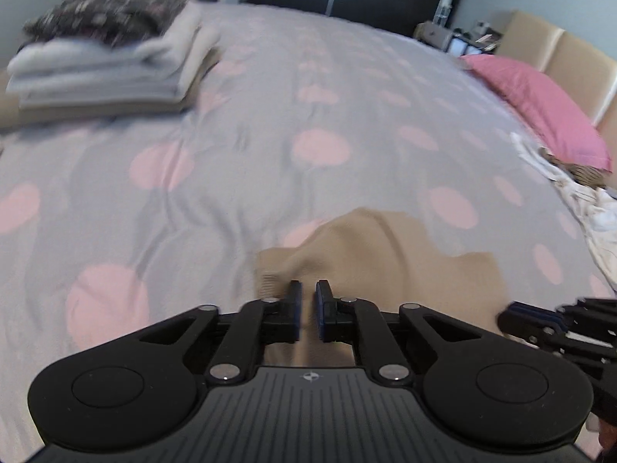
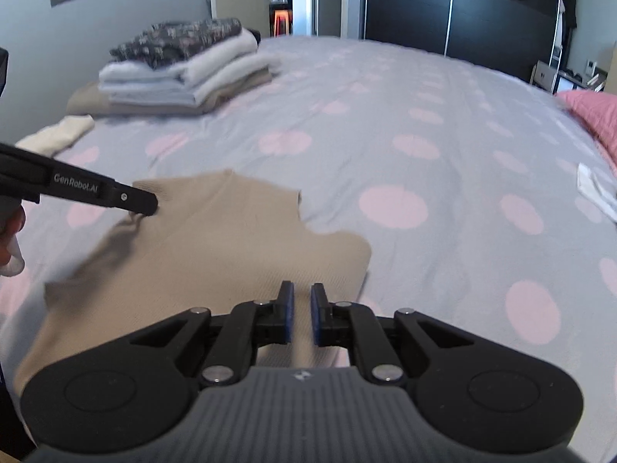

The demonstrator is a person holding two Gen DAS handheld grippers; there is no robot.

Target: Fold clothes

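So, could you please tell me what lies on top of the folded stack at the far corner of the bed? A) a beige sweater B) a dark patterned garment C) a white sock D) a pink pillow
B: the folded stack is topped by a dark patterned garment, above pale folded pieces; the beige sweater lies spread on the bed near the tools.

A beige top (image 2: 216, 254) is lying on a grey bedcover (image 2: 385, 115) showing pink dots; far left, a dark floral piece (image 2: 173, 40) is topping white folds (image 2: 181, 77); a pink pillow (image 1: 540, 104) is showing right.
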